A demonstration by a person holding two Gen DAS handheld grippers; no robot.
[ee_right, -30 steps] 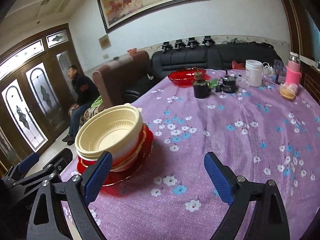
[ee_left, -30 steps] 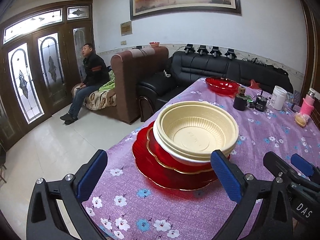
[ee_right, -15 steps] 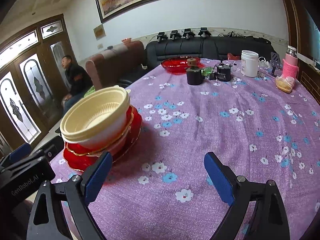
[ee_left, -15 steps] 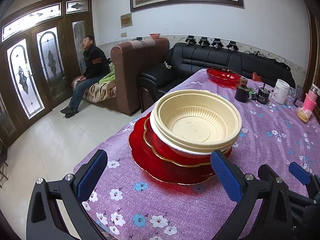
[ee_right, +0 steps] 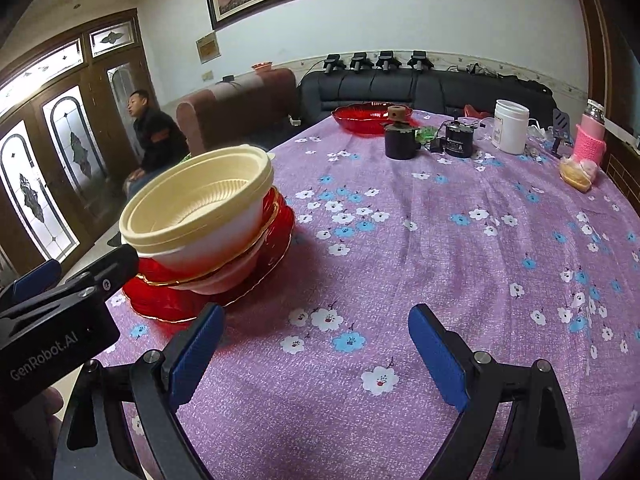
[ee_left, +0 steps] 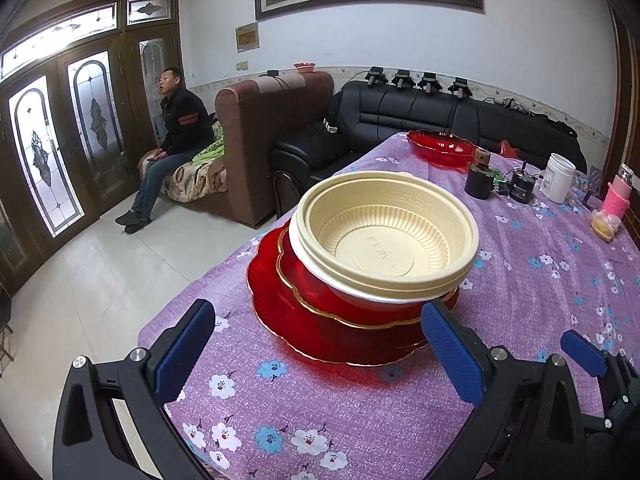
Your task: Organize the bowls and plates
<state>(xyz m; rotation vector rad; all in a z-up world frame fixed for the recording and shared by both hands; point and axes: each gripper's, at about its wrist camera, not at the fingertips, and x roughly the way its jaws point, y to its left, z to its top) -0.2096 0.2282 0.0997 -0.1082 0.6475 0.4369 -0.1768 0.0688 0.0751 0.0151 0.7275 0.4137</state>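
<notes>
A stack stands near the table's left edge: cream bowls nested on top of red plates with gold rims. In the right wrist view the cream bowls and red plates sit at the left. My left gripper is open and empty, just in front of the stack, its fingers either side of the plates' near rim. My right gripper is open and empty over bare cloth to the right of the stack. Another red bowl sits at the far end of the table; it also shows in the right wrist view.
The table has a purple flowered cloth. At the far end stand a dark cup, a black device, a white jar and a pink bottle. Sofas and a seated man are beyond the left edge.
Both grippers have moved back and up a little from the stack, so the views look down on it more steeply. The stack has not moved. Both stay open.
</notes>
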